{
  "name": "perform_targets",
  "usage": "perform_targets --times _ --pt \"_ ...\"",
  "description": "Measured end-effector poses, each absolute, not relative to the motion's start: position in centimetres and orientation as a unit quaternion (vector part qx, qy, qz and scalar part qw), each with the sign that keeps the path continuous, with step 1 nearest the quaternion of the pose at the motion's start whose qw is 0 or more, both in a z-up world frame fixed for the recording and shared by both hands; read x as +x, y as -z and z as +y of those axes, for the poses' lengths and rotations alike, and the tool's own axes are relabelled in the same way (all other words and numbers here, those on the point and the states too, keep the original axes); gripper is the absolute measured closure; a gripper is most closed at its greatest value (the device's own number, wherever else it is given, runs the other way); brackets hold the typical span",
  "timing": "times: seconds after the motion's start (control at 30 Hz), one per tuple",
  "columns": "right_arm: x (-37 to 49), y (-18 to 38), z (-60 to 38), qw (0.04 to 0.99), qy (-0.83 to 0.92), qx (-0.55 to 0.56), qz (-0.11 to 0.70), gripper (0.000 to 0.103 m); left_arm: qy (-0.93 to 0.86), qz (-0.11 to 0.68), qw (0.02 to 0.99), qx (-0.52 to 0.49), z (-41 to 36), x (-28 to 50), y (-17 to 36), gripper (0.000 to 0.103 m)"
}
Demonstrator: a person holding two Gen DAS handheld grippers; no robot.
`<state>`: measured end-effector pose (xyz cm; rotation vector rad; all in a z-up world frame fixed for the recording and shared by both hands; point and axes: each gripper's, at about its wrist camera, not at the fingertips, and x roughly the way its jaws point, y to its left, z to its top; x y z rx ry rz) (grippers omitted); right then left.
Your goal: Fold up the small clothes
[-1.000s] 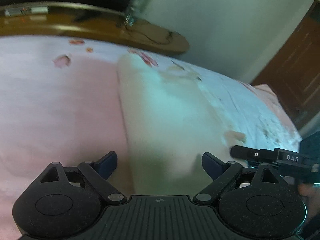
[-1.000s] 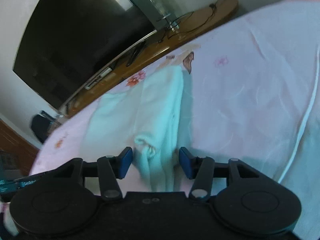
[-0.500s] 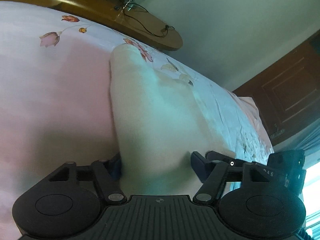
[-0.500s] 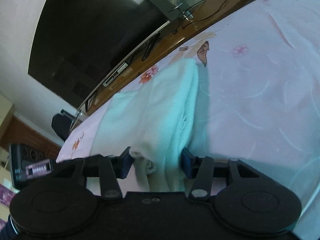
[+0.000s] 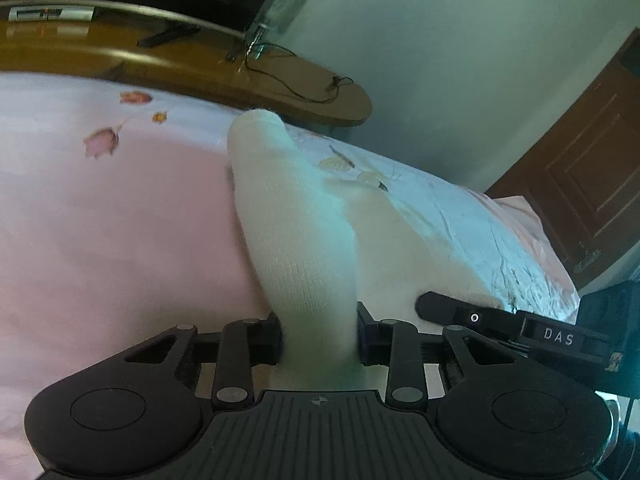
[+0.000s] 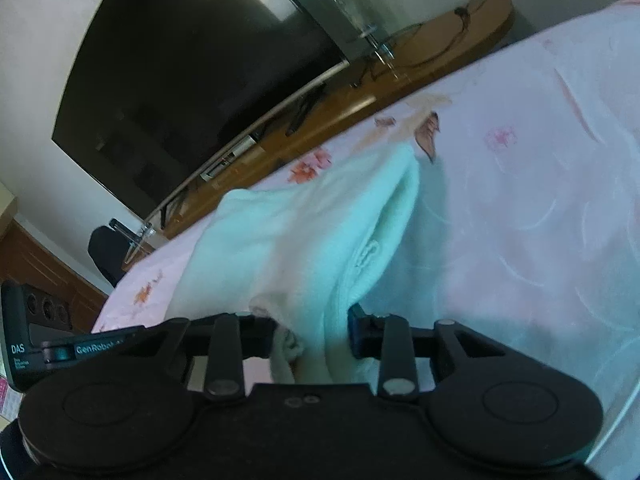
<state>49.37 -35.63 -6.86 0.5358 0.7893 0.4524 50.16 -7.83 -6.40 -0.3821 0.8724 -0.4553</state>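
White knit garment [image 5: 304, 240] lies on a pink floral bedsheet [image 5: 120, 216], its near edge bunched between both tongs: left gripper [image 5: 318, 338] and right gripper [image 6: 312, 334] have just been closing and now pinch the fabric.

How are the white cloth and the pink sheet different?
The white cloth is plain and knitted; the pink sheet has printed flowers. The cloth is small and bunched up, pinched by the left gripper and right gripper, whose jaws have just been closing; the sheet lies spread wide under it. Both are soft fabric.
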Motion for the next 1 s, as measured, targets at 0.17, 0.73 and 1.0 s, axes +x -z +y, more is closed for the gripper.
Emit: perform_targets --times 0.17,0.73,1.0 --pt "48.4 4.6 -34.4 0.867 -0.224 0.251 0.367 0.072 0.219 0.404 0.872 -0.169 -5.8 48.6 3.9 0.07" --pt "44.8 3.9 -16.7 0.832 -0.305 0.248 0.393 0.071 0.127 0.422 0.884 -0.154 13.5 39.3 3.3 0.07" --pt "44.0 9.8 -10.6 0.797 -0.315 0.242 0.455 0.068 0.107 0.45 0.857 -0.226 20.0 36.2 8.6 0.054"
